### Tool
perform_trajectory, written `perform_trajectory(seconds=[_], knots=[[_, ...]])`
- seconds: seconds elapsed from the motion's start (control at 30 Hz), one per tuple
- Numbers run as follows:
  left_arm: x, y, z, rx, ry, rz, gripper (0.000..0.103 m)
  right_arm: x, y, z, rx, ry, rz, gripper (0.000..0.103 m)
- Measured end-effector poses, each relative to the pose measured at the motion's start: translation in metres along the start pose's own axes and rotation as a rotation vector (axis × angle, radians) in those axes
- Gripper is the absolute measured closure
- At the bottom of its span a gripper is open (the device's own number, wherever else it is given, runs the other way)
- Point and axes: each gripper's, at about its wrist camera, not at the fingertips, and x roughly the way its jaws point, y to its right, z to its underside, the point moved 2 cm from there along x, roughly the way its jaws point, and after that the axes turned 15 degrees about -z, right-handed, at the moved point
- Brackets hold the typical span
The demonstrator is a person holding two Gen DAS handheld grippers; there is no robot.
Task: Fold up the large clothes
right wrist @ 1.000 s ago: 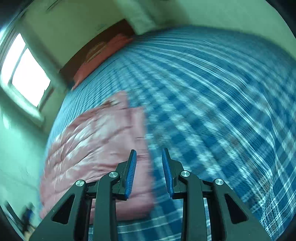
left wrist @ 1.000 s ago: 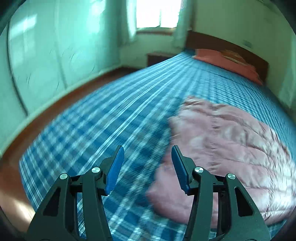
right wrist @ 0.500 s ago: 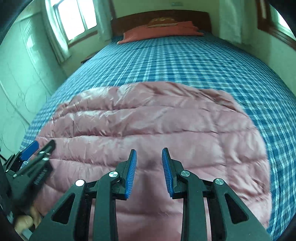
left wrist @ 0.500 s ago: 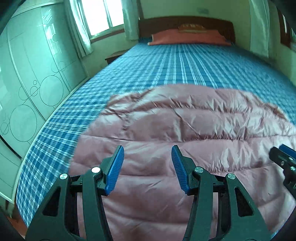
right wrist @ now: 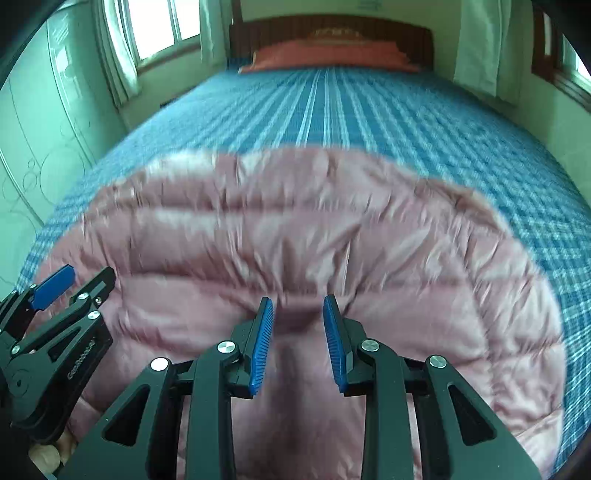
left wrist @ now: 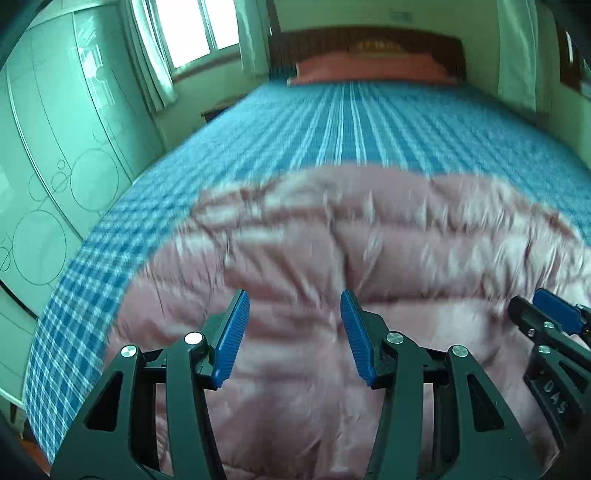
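Observation:
A pink quilted down jacket (left wrist: 332, 251) lies spread flat on the blue plaid bed (left wrist: 351, 125); it also fills the near part of the right wrist view (right wrist: 295, 229). My left gripper (left wrist: 293, 332) is open and empty, just above the jacket's near part. My right gripper (right wrist: 298, 336) is open with a narrower gap, empty, above the jacket's near middle. Each gripper shows in the other's view: the right one at the right edge (left wrist: 546, 325), the left one at the left edge (right wrist: 59, 291).
Orange pillows (right wrist: 328, 55) and a dark wooden headboard (right wrist: 332, 29) stand at the far end of the bed. A pale wardrobe (left wrist: 48, 166) lines the left wall, with a curtained window (left wrist: 195, 33) beyond. A second window (right wrist: 565, 62) is at the right.
Both grippers swung from facing sideways to facing the headboard, then dropped closer to the jacket. Both stayed open and empty.

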Motion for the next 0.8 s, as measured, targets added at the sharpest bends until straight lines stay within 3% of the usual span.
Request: perform_trajectory(seconds=[0.1, 0.23, 0.37, 0.6, 0.8], knots=[[0.008, 0.008, -0.012, 0.000, -0.005, -0.008, 0.052, 0.007, 0.001, -0.014, 0.011, 0.008, 0.000, 0.074], [0.039, 0.024, -0.002, 0.032, -0.092, -0.024, 0.051, 0.033, 0.003, -0.014, 0.010, -0.035, 0.015, 0.074], [0.043, 0.025, 0.003, 0.029, -0.089, -0.031, 0.051, 0.051, 0.004, -0.009, 0.006, -0.056, 0.026, 0.074], [0.035, -0.007, 0.007, -0.057, -0.073, -0.026, 0.051, 0.020, -0.018, -0.003, -0.028, 0.001, -0.009, 0.074], [0.044, -0.008, 0.011, -0.057, -0.086, -0.023, 0.051, 0.044, -0.020, 0.012, -0.083, -0.033, 0.030, 0.074]])
